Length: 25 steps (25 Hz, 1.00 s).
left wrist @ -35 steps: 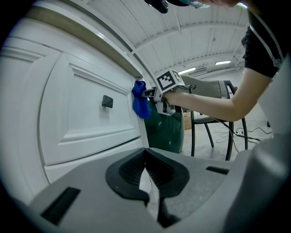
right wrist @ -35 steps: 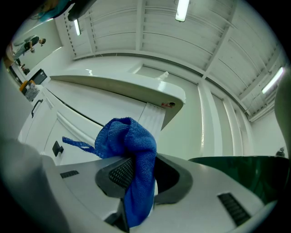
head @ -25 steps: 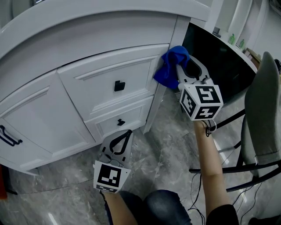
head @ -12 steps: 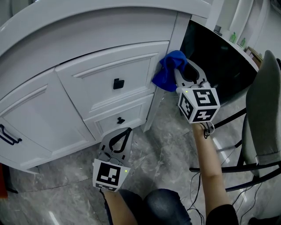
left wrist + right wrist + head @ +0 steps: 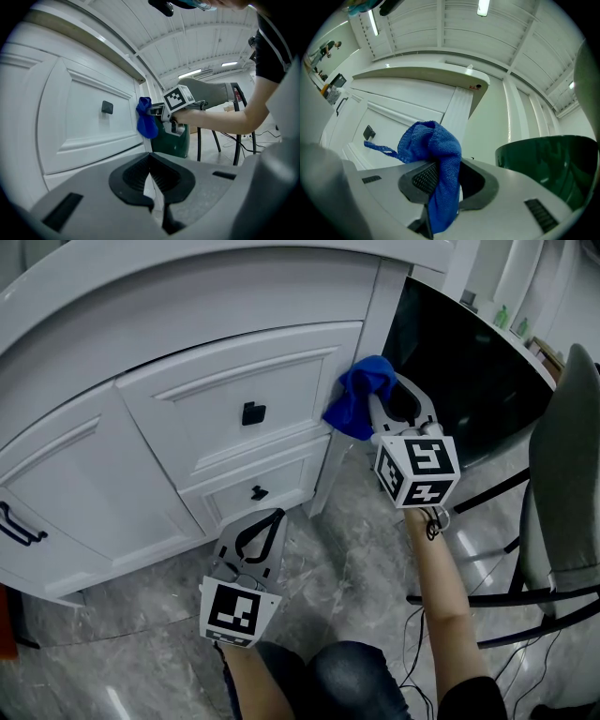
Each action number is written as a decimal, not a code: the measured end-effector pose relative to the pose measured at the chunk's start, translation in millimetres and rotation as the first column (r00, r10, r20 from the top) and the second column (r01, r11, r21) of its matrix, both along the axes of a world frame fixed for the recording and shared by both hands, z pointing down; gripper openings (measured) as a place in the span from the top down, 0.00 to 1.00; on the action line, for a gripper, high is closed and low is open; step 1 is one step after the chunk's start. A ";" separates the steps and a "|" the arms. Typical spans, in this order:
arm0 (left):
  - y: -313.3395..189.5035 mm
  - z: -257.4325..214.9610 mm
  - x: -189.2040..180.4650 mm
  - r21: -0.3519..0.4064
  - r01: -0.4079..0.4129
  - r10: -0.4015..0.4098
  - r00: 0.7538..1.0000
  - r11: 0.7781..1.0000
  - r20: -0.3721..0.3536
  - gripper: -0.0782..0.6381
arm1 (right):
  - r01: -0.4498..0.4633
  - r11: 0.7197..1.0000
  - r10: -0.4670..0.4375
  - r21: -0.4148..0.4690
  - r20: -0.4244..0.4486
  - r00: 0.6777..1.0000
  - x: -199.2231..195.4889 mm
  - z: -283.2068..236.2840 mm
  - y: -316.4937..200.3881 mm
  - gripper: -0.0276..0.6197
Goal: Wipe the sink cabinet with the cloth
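The white sink cabinet [image 5: 187, 352] curves across the top of the head view, with two drawers and black knobs [image 5: 253, 413]. My right gripper [image 5: 382, 395] is shut on a blue cloth [image 5: 359, 397] and presses it against the cabinet's right corner post [image 5: 370, 334]. In the right gripper view the cloth [image 5: 438, 154] hangs bunched between the jaws of the right gripper [image 5: 440, 190], close to the post [image 5: 457, 112]. My left gripper [image 5: 269, 519] is low by the floor below the bottom drawer, shut and holding nothing. From the left gripper view, the left gripper [image 5: 151, 176] faces the drawer front and the cloth [image 5: 146, 121].
A dark green bin [image 5: 469, 371] stands right of the cabinet, close behind the right gripper. A grey chair [image 5: 562, 474] with black legs is at the far right. A black door handle [image 5: 19, 526] shows at the far left. The floor [image 5: 356, 559] is grey marble tile.
The right gripper has slid the cloth a little down the corner post and toward me. The left gripper has barely moved.
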<state>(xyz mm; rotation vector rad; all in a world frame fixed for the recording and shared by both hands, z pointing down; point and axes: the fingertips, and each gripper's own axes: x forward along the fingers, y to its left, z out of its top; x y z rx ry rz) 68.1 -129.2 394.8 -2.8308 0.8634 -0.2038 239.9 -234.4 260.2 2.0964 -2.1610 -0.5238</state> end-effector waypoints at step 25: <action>-2.9 -2.2 -2.9 0.020 0.019 -0.019 1.000 1.000 -0.005 0.89 | -0.038 0.999 0.039 -0.019 0.018 0.999 0.7 55.9 -0.3 0.78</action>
